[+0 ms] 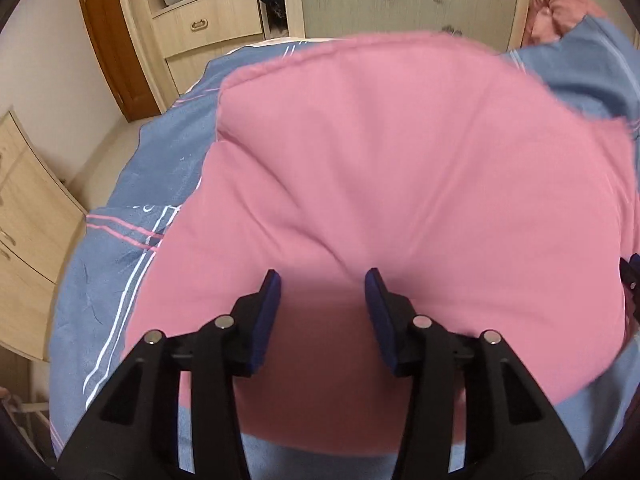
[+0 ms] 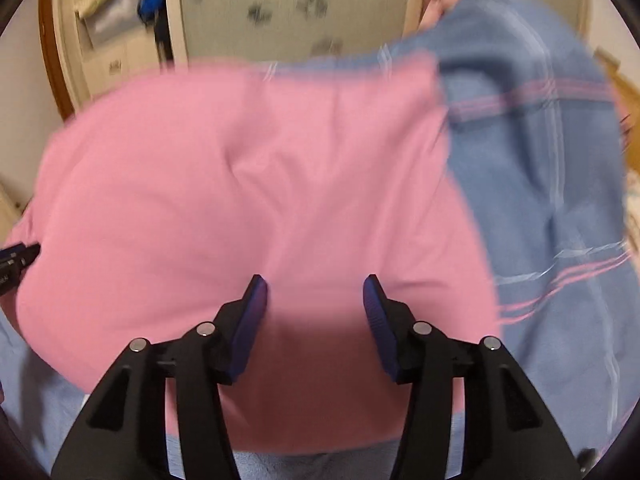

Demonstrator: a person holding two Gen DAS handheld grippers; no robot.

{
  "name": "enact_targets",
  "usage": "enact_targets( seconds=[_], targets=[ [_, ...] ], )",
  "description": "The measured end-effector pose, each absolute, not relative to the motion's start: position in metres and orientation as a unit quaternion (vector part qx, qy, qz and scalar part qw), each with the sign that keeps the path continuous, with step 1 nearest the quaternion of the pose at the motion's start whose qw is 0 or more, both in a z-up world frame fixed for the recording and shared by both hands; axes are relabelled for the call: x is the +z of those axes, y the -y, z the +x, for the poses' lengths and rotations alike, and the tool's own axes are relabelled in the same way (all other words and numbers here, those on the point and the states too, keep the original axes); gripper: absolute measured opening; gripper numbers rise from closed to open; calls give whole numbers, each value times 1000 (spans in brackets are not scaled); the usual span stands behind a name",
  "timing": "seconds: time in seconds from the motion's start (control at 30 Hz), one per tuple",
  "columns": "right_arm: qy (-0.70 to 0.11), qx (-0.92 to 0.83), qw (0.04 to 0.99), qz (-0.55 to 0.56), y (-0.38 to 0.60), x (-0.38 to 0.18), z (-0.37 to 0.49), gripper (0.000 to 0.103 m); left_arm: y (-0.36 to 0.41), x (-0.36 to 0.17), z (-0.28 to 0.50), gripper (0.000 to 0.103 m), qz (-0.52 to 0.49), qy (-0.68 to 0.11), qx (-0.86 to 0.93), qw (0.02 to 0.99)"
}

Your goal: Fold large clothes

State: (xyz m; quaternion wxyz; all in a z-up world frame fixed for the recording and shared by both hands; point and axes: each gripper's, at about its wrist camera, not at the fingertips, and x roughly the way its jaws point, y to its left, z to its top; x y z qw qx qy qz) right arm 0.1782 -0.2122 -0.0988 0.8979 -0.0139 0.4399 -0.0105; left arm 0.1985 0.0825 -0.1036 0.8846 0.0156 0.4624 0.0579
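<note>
Pink folded garment (image 1: 380,184), one, covers the middle of the blue bedspread (image 1: 120,216); bedspread edges bare. Two grippers, left (image 1: 322,280) and right (image 2: 316,286), gape empty above it.

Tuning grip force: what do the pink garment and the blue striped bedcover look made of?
Pink garment: soft matte woven or knit cloth, likely cotton; it creases softly, with no sheen. Blue striped bedcover: similar matte fabric, printed pink and white lines, lying wrinkled.

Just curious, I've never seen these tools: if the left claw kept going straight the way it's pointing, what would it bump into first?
Most likely the pink garment on the bed; the open left claw points down at it.
</note>
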Motion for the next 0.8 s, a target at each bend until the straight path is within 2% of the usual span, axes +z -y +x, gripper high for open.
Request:
enact_targets(
  seconds=[0.03, 0.07, 0.1, 0.13, 0.17, 0.2, 0.23, 0.27, 0.37, 0.63, 0.8],
  targets=[
    [-436, -23, 899, -25, 208, -92, 173, 52, -78, -98, 195, 45, 28, -453, 64, 889],
    [-431, -31, 901, -37, 202, -80, 165, 52, -74, -90, 188, 39, 35, -444, 63, 893],
    [-420, -22, 907, -37, 197, -68, 151, 53, -69, -78, 174, 39, 31, -430, 50, 901],
    [-402, -8, 915, -32, 193, -56, 136, 59, -64, -66, 158, 39, 26, -411, 40, 910],
    [-379, -3, 925, -29, 190, -43, 116, 70, -58, -52, 138, 47, 27, -385, 39, 922],
    [-359, -6, 933, -29, 187, -33, 98, 76, -52, -36, 113, 70, 32, -353, 45, 934],
    [-333, -14, 943, -28, 184, -21, 73, 86, -46, -24, 90, 78, 33, -326, 48, 944],
    [-314, -17, 949, -25, 181, -12, 56, 90, -40, -14, 66, 84, 30, -302, 46, 952],
    [-281, -12, 960, -15, 174, 5, 1, 96, -25, 13, -4, 84, 27, -260, 26, 965],
    [-261, -31, 965, -13, 172, 34, -79, 102, -9, 57, -109, 89, 24, -209, 39, 977],
    [-240, -27, 970, -23, 162, 49, -112, 102, 4, 74, -151, 96, 24, -186, 44, 981]
  ],
)
